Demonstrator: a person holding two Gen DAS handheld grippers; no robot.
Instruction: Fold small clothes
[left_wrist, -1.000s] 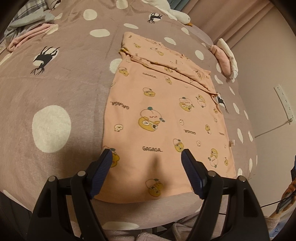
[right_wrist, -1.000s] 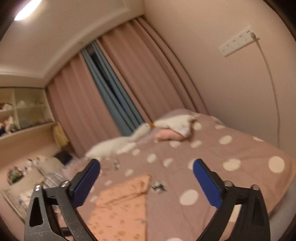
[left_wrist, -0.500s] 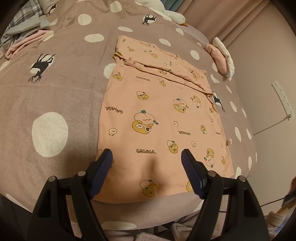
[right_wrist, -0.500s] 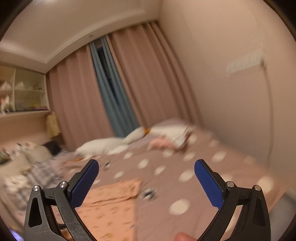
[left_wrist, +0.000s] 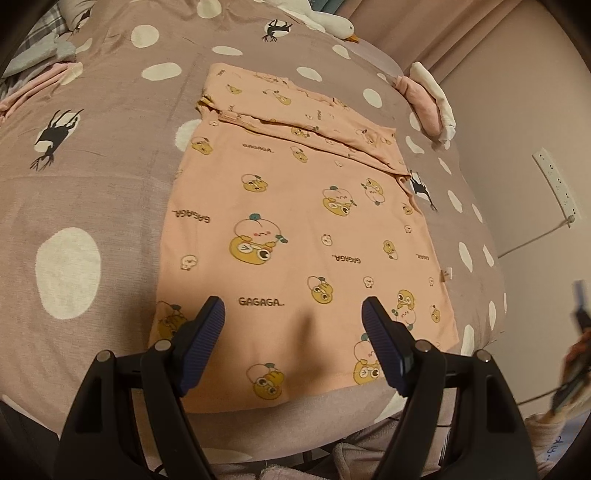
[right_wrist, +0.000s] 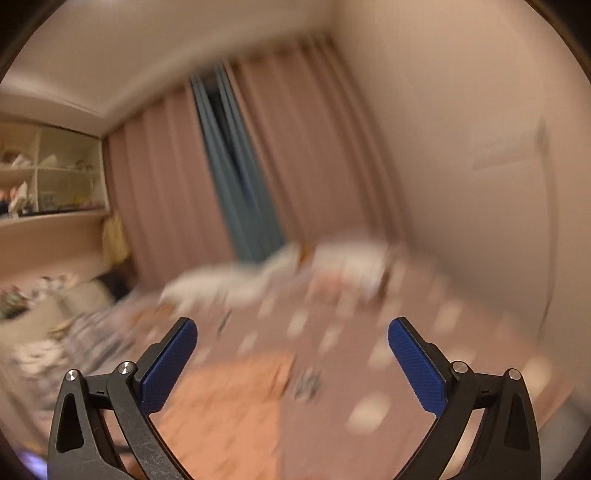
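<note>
A peach child's garment (left_wrist: 295, 229) with cartoon prints lies flat on the bed, its far part folded over into a band. My left gripper (left_wrist: 293, 321) is open and empty, hovering over the garment's near hem. My right gripper (right_wrist: 291, 339) is open and empty, raised high above the bed; its view is blurred, with the garment (right_wrist: 229, 402) low at the left.
The bedspread (left_wrist: 92, 177) is mauve with white dots. A pink and white folded pile (left_wrist: 428, 96) sits at the far right edge, a white goose plush (left_wrist: 325, 20) at the back, other clothes (left_wrist: 40, 74) far left. A wall socket strip (left_wrist: 557, 181) is at the right.
The left gripper has drifted slightly over the near hem, staying open. The right gripper is swinging, its view turning and blurring, still open.
</note>
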